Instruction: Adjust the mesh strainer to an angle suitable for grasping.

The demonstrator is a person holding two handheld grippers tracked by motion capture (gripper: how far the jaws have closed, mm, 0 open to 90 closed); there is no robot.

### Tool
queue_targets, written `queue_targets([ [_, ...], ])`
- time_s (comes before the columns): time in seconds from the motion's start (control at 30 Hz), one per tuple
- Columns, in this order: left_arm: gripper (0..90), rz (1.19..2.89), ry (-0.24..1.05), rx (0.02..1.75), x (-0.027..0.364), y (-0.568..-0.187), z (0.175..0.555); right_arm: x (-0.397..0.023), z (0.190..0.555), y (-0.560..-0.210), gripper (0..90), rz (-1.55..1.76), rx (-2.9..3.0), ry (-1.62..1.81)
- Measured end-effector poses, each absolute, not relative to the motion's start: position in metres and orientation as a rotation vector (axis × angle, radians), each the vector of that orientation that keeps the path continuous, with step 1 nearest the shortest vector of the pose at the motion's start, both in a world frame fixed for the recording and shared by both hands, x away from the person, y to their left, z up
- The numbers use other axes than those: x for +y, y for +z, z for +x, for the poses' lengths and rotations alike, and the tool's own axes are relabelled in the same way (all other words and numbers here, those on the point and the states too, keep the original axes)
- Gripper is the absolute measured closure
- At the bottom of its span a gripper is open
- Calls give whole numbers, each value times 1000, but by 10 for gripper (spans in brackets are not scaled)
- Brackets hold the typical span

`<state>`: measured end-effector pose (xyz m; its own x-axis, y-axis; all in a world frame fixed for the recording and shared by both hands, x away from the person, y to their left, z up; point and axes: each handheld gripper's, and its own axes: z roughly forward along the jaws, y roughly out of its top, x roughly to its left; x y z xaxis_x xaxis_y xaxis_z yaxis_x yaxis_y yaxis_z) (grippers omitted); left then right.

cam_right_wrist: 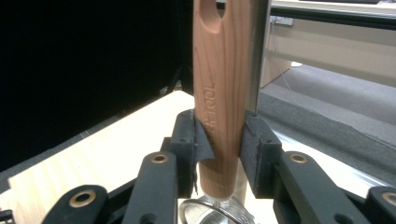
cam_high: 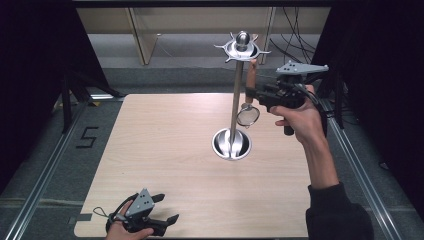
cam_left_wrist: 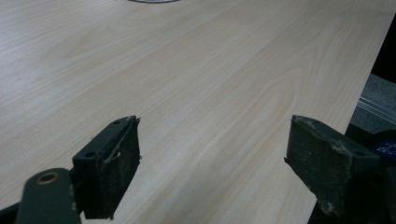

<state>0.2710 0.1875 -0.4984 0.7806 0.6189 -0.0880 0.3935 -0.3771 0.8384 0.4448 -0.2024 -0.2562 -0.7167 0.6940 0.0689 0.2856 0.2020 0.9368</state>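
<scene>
Letters "TOOL" running lengthwise on the wooden handle (cam_right_wrist: pixel 223 93) at centre of the right gripper view, any earlier letters hidden, digit "5" in black tape on the grey floor (cam_high: pixel 30 150) at left of the high view

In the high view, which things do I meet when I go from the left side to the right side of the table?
left gripper → steel stand → small strainer hanging by its wooden handle → right gripper → person's right hand
</scene>
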Motion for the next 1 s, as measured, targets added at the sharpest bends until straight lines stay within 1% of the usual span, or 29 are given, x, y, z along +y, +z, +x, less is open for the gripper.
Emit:
queue_targets([
  [0.37,169,1990,284,789,185,-500,270,-218,430,-256,632,945,2089,1568],
  [0.4,168,2021,306,761,187,-499,271,-219,430,-257,619,929,2076,1570],
  [0.5,168,2033,307,751,188,-498,272,-221,426,-260,567,946,2067,1554],
  [0.53,168,2001,285,788,186,-499,270,-221,424,-261,548,965,2064,1547],
  [0.73,169,2002,292,769,186,-499,271,-227,412,-267,454,995,2036,1534],
  [0.8,168,2034,311,750,188,-498,272,-229,408,-271,445,977,2023,1526],
  [0.9,168,2034,310,749,188,-498,272,-232,402,-276,435,961,2009,1515],
  [1.0,169,1999,297,770,186,-499,271,-234,398,-283,430,1000,2017,1517],
])
